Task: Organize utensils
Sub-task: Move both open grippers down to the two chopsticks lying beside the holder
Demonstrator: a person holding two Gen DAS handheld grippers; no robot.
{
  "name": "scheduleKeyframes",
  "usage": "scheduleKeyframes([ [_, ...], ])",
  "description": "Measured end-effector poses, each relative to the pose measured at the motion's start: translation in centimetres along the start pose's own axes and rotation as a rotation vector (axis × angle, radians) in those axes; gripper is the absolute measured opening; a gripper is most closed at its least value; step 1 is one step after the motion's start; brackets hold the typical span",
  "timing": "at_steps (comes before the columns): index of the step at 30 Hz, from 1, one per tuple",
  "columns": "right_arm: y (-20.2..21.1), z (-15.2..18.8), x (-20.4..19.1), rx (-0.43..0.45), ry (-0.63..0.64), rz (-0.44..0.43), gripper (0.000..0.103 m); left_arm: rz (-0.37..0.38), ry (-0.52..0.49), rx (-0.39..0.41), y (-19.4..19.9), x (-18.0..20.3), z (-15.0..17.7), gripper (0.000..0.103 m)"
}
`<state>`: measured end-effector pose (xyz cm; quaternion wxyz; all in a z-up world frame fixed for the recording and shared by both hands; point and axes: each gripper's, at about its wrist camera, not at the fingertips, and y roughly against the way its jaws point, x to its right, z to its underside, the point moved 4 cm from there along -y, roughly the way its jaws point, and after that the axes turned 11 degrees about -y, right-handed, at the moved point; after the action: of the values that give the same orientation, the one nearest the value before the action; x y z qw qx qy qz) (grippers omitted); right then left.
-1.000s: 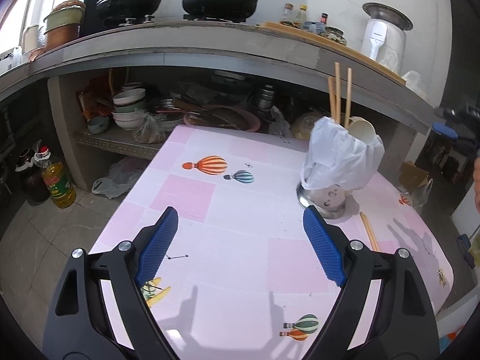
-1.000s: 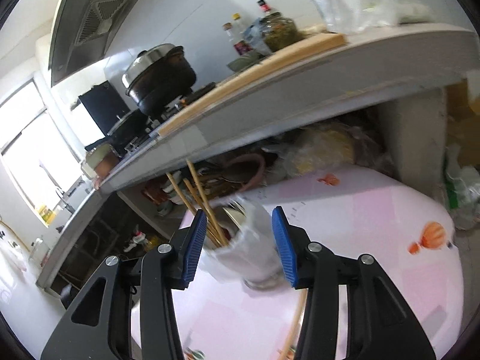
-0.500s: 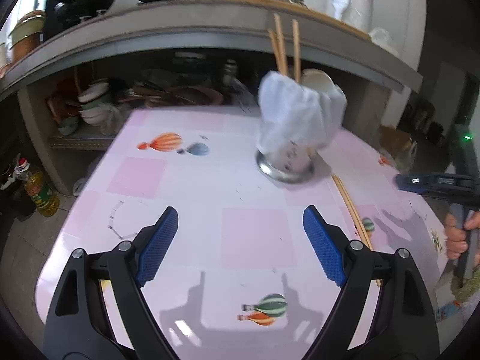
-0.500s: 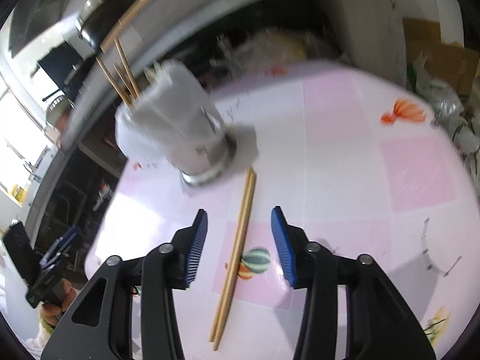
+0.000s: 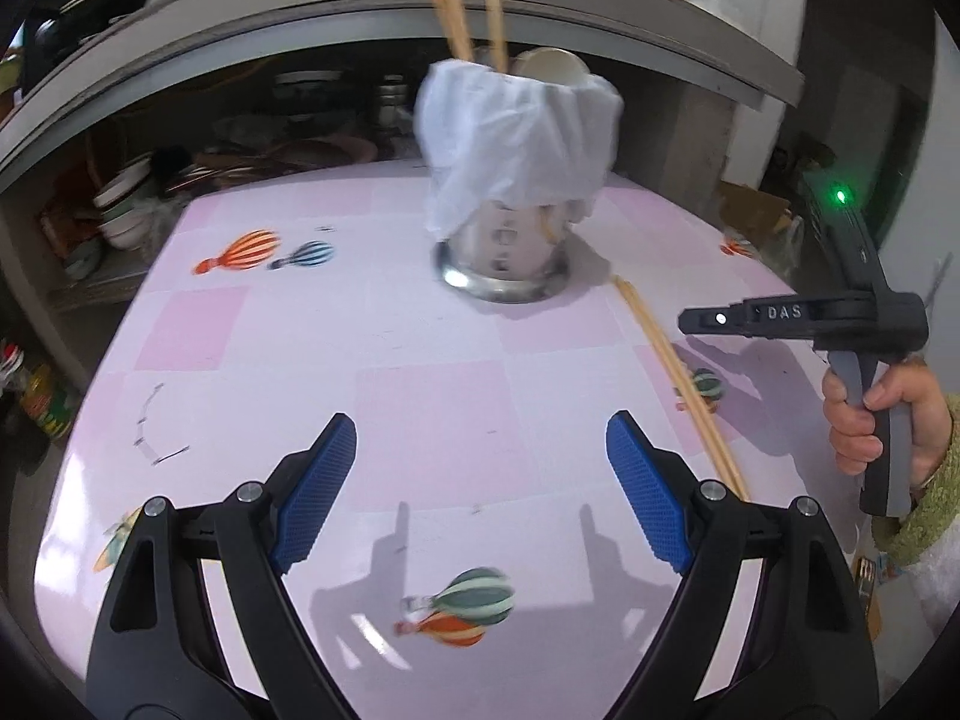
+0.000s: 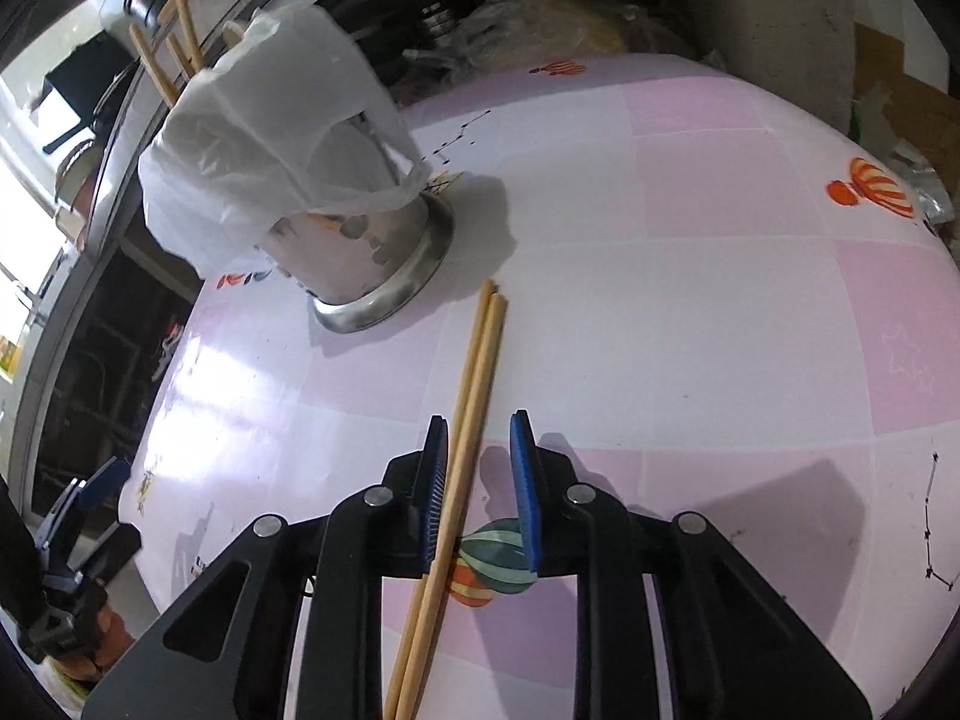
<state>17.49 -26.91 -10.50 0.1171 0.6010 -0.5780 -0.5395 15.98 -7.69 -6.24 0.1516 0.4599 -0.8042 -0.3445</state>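
Right gripper astride chopsticks

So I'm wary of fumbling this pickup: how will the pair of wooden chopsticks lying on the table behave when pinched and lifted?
The chopsticks look stiff and light, so they probably won't bend. They lie loose side by side, so one may slip free or roll. The right tongs straddle them near mid-length, which should limit tipping; the jaws have just been closing, not yet pressing.

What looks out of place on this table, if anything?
A pair of chopsticks lies flat on the pink table beside the metal holder, while the others stand upright inside it. The right gripper straddles them, its jaws closing but not yet pressing.
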Motion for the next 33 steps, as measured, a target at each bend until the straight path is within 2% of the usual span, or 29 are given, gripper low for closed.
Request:
scheduleKeyframes([
  [3, 1.2, 0.3, 1.3, 0.023, -0.049, -0.014, 0.021, 0.084, -0.043, -0.025, -1.7, 2.3, -0.2, 0.079],
  [5, 2.0, 0.7, 2.3, 0.035, -0.074, -0.011, 0.021, 0.139, -0.062, -0.041, -2.6, 3.9, -0.1, 0.072],
  [8, 3.4, 1.8, 3.8, 0.055, -0.114, -0.005, 0.021, 0.217, -0.094, -0.087, -4.1, 6.6, 0.4, 0.057],
  [9, 3.9, 2.3, 4.4, 0.060, -0.131, -0.009, 0.021, 0.242, -0.111, -0.101, -4.5, 7.7, 0.7, 0.055],
  [11, 4.5, 2.9, 5.0, 0.066, -0.149, -0.014, 0.021, 0.271, -0.141, -0.123, -4.9, 9.3, 1.2, 0.050],
  [14, 5.4, 3.6, 6.0, 0.069, -0.178, -0.026, 0.021, 0.292, -0.172, -0.150, -5.3, 10.9, 1.7, 0.048],
  [21, 5.7, 4.0, 6.9, 0.074, -0.207, -0.058, 0.021, 0.281, -0.207, -0.184, -5.8, 12.4, 2.2, 0.048],
  [27, 5.6, 4.2, 7.1, 0.071, -0.211, -0.076, 0.021, 0.209, -0.266, -0.175, -5.7, 13.1, 2.3, 0.048],
  [33, 5.6, 4.4, 6.9, 0.068, -0.209, -0.087, 0.021, 0.126, -0.265, -0.188, -6.6, 11.9, 1.2, 0.048],
])
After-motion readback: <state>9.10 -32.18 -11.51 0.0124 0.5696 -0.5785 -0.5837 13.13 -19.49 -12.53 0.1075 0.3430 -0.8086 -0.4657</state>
